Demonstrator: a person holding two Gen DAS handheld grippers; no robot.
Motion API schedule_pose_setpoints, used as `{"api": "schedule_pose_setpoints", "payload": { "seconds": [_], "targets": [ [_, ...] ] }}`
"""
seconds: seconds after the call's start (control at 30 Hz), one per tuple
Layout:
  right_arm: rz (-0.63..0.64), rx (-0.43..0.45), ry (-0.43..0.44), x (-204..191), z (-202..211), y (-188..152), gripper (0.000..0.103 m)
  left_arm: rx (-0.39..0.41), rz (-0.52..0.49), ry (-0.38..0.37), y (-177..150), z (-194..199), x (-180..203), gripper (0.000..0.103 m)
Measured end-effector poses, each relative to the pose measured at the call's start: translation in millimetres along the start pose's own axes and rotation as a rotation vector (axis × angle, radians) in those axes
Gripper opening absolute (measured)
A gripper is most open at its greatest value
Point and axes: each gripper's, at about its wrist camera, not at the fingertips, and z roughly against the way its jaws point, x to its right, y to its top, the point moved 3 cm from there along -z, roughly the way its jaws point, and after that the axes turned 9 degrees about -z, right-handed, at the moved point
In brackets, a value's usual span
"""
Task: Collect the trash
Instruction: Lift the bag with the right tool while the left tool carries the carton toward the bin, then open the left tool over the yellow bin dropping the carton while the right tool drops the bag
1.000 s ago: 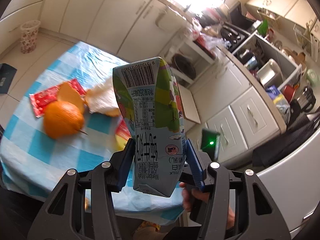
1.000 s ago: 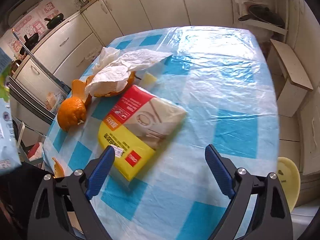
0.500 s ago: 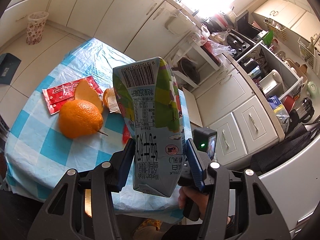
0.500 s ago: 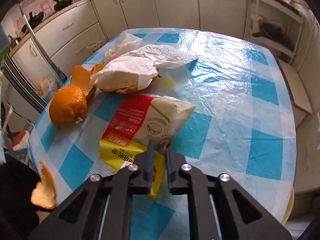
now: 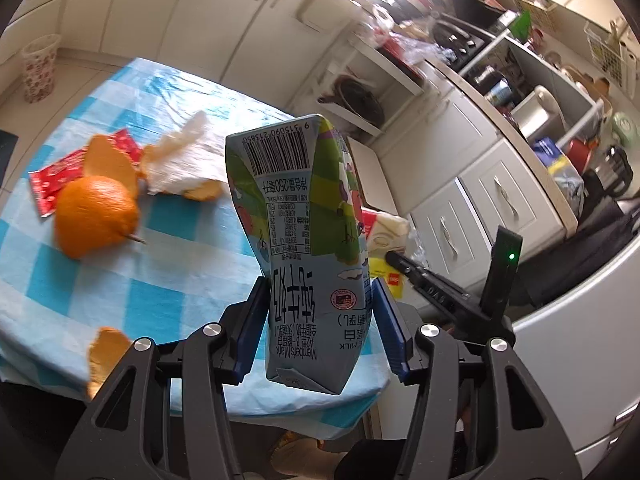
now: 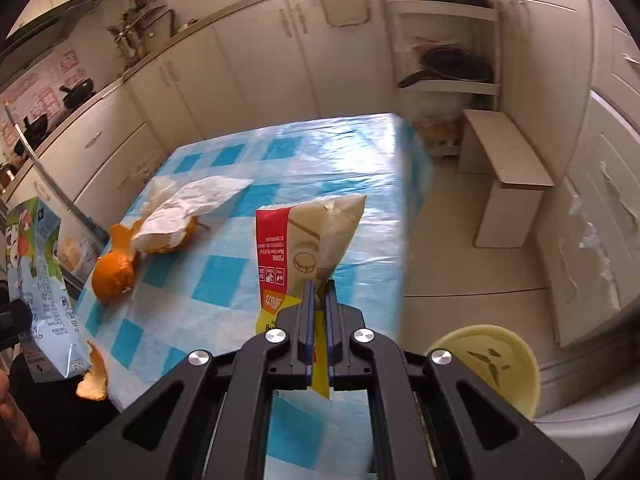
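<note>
Right tool (image 6: 318, 294) clamped thinly on bag (image 6: 310, 240) lifted mid-frame, left tool (image 5: 320, 322) squeezing carton (image 5: 300, 248) centre frame above worktop (image 6: 280, 168): could slip from either pinch, dropping onto orange (image 6: 114, 276).

My left gripper (image 5: 318, 316): black frame, blue pads. Milk carton (image 5: 300, 240): pale blue, green patches, black barcode on white. Packet (image 6: 304, 248) in my right gripper (image 6: 318, 300): red, yellow, beige. Tablecloth (image 6: 240, 280): blue-white check. Orange (image 5: 96, 216), peel (image 5: 106, 354): orange. Tissue (image 6: 192, 204): white. Sachet (image 5: 60, 176): red. Bin (image 6: 488, 364): pale yellow.
</note>
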Motion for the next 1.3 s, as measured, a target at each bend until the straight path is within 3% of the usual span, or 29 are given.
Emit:
{"api": "schedule_pose_setpoints", "payload": {
  "seconds": [0.2, 0.4, 0.43, 0.5, 0.53, 0.63, 0.9, 0.97, 1.1, 1.3],
  "targets": [
    [-0.041, 0.011, -0.306, 94, 17, -16, 0.005, -0.079, -0.084, -0.051, -12, -49, 52, 0.049],
    [-0.092, -0.201, -0.427, 154, -34, -60, 0.006, -0.163, -0.172, -0.070, -30, -108, 100, 0.049],
    [-0.099, -0.240, -0.439, 162, -42, -64, 0.009, -0.176, -0.187, -0.069, -33, -117, 108, 0.049],
    [-0.113, -0.294, -0.460, 172, -53, -71, 0.039, -0.195, -0.215, -0.065, -41, -132, 121, 0.049],
    [-0.121, -0.291, -0.464, 175, -54, -70, 0.041, -0.203, -0.231, -0.061, -44, -138, 127, 0.049],
    [-0.160, -0.218, -0.446, 174, -36, -58, 0.046, -0.226, -0.272, -0.048, -56, -156, 144, 0.049],
    [-0.246, 0.206, -0.349, 161, 75, -5, 0.068, -0.265, -0.373, -0.024, -78, -193, 184, 0.049],
    [-0.256, 0.279, -0.324, 159, 92, 1, 0.069, -0.276, -0.386, -0.023, -83, -202, 192, 0.049],
    [-0.270, 0.361, -0.277, 154, 112, 8, 0.070, -0.294, -0.406, -0.023, -90, -220, 204, 0.049],
    [-0.292, 0.412, -0.245, 156, 126, 18, 0.072, -0.347, -0.415, -0.001, -100, -260, 213, 0.050]
  ]
}}
